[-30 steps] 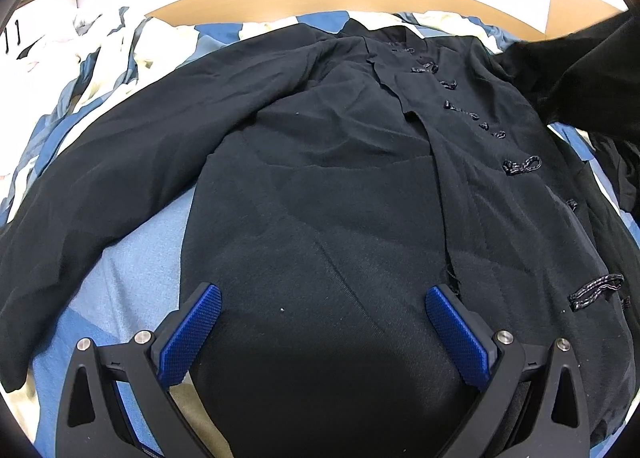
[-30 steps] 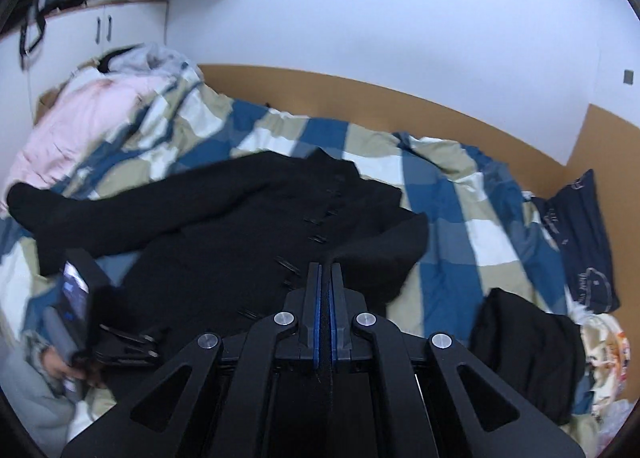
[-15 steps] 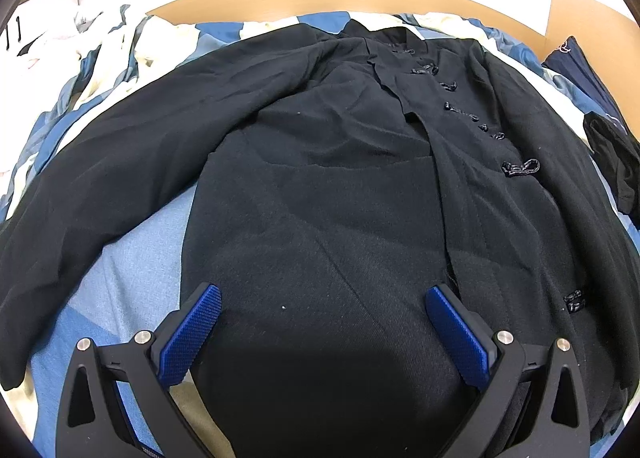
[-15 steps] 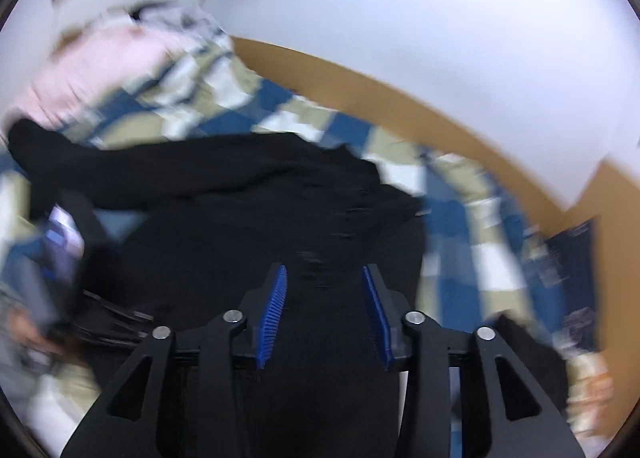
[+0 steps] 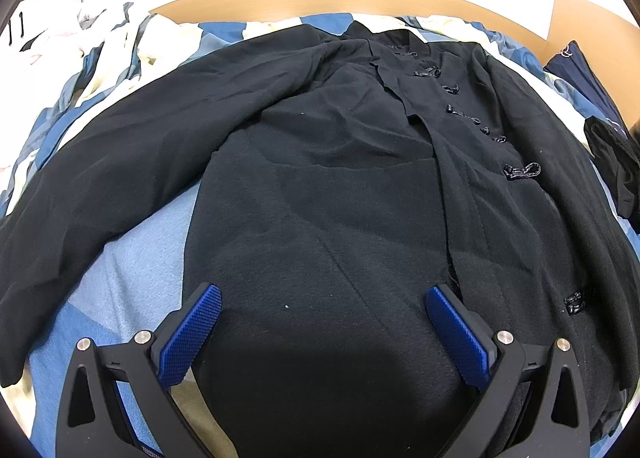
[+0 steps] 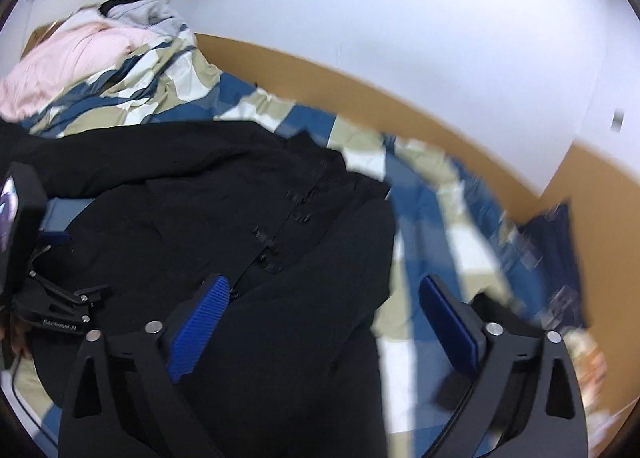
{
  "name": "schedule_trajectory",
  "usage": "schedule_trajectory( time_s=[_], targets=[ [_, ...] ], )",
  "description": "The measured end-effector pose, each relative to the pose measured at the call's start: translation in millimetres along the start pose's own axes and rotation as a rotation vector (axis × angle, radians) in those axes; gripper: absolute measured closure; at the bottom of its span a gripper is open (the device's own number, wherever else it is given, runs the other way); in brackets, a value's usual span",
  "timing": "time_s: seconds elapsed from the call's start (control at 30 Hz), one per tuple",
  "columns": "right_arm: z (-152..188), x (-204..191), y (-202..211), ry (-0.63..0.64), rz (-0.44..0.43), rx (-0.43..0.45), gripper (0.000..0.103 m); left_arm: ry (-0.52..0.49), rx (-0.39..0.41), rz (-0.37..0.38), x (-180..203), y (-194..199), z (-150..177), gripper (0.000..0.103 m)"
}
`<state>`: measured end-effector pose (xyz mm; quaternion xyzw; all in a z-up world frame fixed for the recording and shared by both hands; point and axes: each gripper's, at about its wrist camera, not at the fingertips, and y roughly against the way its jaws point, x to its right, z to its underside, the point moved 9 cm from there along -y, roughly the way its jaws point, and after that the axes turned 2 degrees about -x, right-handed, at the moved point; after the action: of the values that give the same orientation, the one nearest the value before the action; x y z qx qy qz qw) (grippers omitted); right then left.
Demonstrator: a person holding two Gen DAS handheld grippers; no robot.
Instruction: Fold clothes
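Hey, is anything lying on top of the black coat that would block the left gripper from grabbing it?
Nothing visible does. The left gripper hangs open directly over the black coat, whose front lies bare on the checked bedding. A separate dark garment sits off its right edge, clear of the gripper.

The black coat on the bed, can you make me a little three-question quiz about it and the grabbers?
1. True or false: the black coat lies spread on the checked bedding.
2. Which is open? A) only the left gripper B) only the right gripper C) both
3. Fill in: the coat's knot fastenings run down its ____ side in the left wrist view.

Key
1. True.
2. C. Both stand wide with nothing pinched; the right one's jaws have just been opening, with coat cloth below them.
3. Right.
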<state>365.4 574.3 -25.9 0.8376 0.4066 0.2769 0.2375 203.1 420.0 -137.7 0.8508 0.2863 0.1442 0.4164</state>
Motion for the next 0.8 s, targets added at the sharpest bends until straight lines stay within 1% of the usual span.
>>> schedule_trajectory(
  time_s=[0.07, 0.13, 0.2, 0.23, 0.3, 0.37, 0.4, 0.43, 0.47, 0.53, 0.6, 0.67, 0.7, 0.77, 0.8],
  targets=[
    [24.2, -1.8, -39.6, -0.087, -0.056, -0.107, 0.004, 0.003, 0.001, 0.006, -0.4, 0.1, 0.0, 0.0],
    [50.2, -12.8, -76.9, -0.136, -0.103, -0.195, 0.004, 0.013, 0.0, 0.025, -1.7, -0.4, 0.3, 0.0],
    [78.1, -43.7, -103.2, -0.073, -0.148, -0.232, 0.002, 0.033, -0.003, 0.05, -4.1, -1.3, 0.1, 0.0],
    [78.0, -51.1, -102.0, -0.057, -0.179, -0.216, 0.0, 0.043, 0.0, 0.06, -4.8, -1.1, -0.6, 0.0],
    [66.1, -58.5, -88.0, -0.044, -0.25, -0.158, 0.0, 0.063, 0.009, 0.08, -6.0, -0.3, -2.1, 0.0],
    [55.1, -67.0, -64.3, -0.04, -0.398, -0.056, 0.0, 0.078, 0.016, 0.095, -6.9, 0.2, -2.6, 0.0],
    [49.4, -66.1, -52.0, -0.053, -0.44, 0.007, 0.0, 0.084, 0.02, 0.1, -7.1, 0.5, -2.9, 0.0],
    [44.1, -59.8, -41.6, -0.082, -0.443, 0.071, 0.0, 0.091, 0.023, 0.107, -7.5, 0.7, -3.1, 0.0],
    [41.3, -50.8, -35.5, -0.121, -0.425, 0.115, 0.0, 0.1, 0.026, 0.114, -8.1, 0.8, -3.5, 0.0],
    [44.8, -39.0, -42.2, -0.191, -0.417, 0.097, 0.0, 0.119, 0.037, 0.126, -9.9, 2.8, -4.7, 0.0],
    [55.0, -33.1, -64.8, -0.248, -0.426, -0.009, 0.0, 0.153, 0.068, 0.124, -15.9, 9.2, -6.2, 0.0],
    [66.0, -28.2, -88.6, -0.303, -0.435, -0.128, 0.0, 0.249, 0.152, 0.085, -39.5, 28.7, -7.8, 0.0],
    [66.6, -24.4, -91.0, -0.333, -0.459, -0.135, 0.0, 0.303, 0.195, 0.065, -53.3, 39.2, -7.3, 0.0],
    [64.4, -14.4, -87.4, -0.402, -0.517, -0.106, 0.0, 0.466, 0.286, 0.0, -95.4, 65.4, 1.2, 0.0],
    [64.5, -10.6, -86.4, -0.422, -0.527, -0.101, 0.0, 0.553, 0.331, -0.034, -117.9, 79.3, 6.7, 0.0]
  ],
)
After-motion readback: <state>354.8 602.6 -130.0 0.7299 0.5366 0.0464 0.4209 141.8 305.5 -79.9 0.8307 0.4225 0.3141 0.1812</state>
